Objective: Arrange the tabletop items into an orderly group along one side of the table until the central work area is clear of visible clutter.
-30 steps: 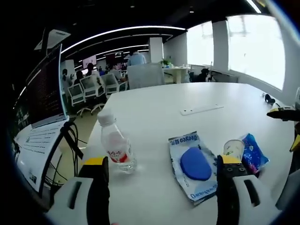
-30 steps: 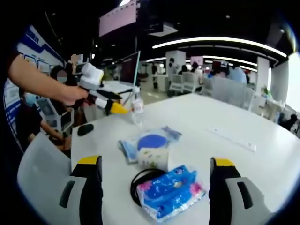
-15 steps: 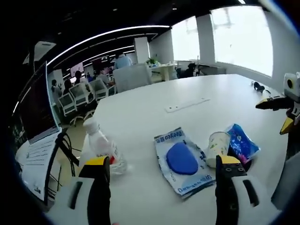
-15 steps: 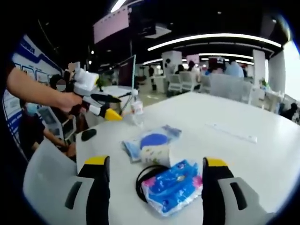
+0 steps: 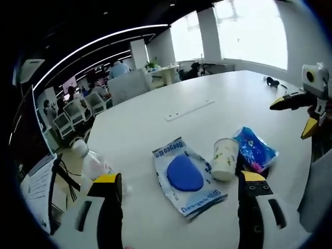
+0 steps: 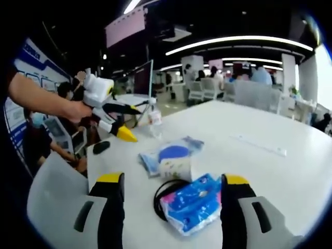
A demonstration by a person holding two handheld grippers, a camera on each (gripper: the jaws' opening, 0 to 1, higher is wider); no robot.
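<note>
On the white table (image 5: 155, 104) lie a flat pouch with a blue disc (image 5: 185, 175), a paper cup on its side (image 5: 224, 159) and a blue tissue pack (image 5: 255, 150). A clear water bottle (image 5: 91, 166) stands beside my left jaw. My left gripper (image 5: 180, 178) is open over the pouch, holding nothing. My right gripper (image 6: 172, 179) is open just short of the tissue pack (image 6: 193, 202), which lies on a black cable ring (image 6: 162, 194) by the cup (image 6: 175, 167). The pouch (image 6: 171, 153) and bottle (image 6: 154, 122) lie farther off.
A white strip (image 5: 189, 110) lies toward the table's far side. A dark small object (image 6: 102, 147) sits near the table edge below the left gripper (image 6: 116, 122), held by a person's hand (image 6: 78, 110). A monitor (image 6: 143, 78) stands beyond the bottle. Office chairs and people fill the background.
The left view has swung right, so the bottle sits farther left and the cup and tissue pack nearer the middle. The right gripper has edged closer to the tissue pack. No item has moved.
</note>
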